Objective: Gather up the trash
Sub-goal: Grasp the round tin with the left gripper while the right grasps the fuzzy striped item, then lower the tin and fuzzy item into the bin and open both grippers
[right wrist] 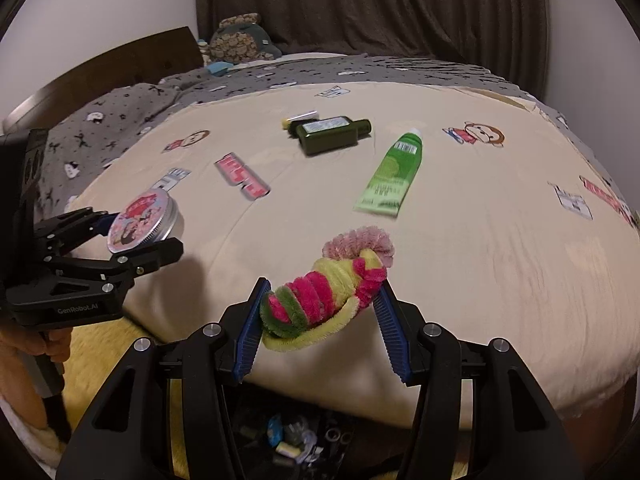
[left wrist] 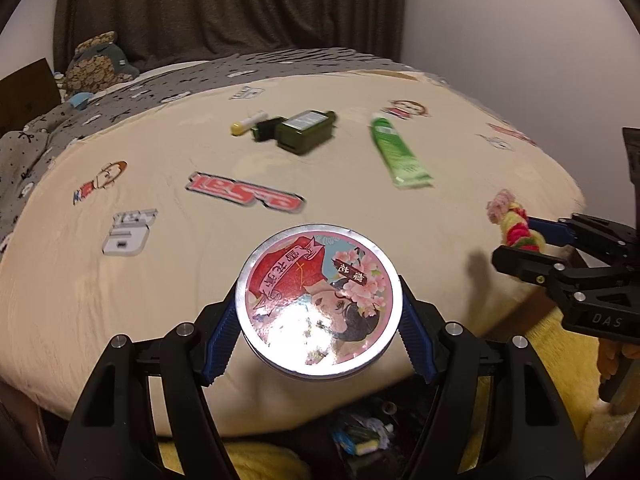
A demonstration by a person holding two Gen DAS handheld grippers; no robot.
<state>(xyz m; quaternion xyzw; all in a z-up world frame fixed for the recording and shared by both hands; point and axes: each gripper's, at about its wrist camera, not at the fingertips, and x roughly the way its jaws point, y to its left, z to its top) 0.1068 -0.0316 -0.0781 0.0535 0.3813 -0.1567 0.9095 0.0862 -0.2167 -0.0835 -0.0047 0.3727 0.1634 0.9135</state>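
My left gripper [left wrist: 318, 312] is shut on a round metal tin [left wrist: 318, 300] with a pink picture lid, held above the near edge of the bed; it also shows in the right wrist view [right wrist: 142, 220]. My right gripper [right wrist: 320, 308] is shut on a fuzzy pink, yellow and green chenille toy [right wrist: 328, 292], seen in the left wrist view [left wrist: 516, 224] too. On the cream bedspread [right wrist: 480, 260] lie a green tube [right wrist: 394, 172], a dark green bottle [right wrist: 328, 132] and a small yellow-capped stick [left wrist: 248, 122].
Below the bed's near edge is a dark bin with mixed trash [right wrist: 296, 436] on a yellow rug [left wrist: 540, 420]. A grey patterned blanket [right wrist: 132, 116], a plush toy [right wrist: 240, 42], a wooden headboard [right wrist: 120, 68] and dark curtains [right wrist: 360, 4] are beyond.
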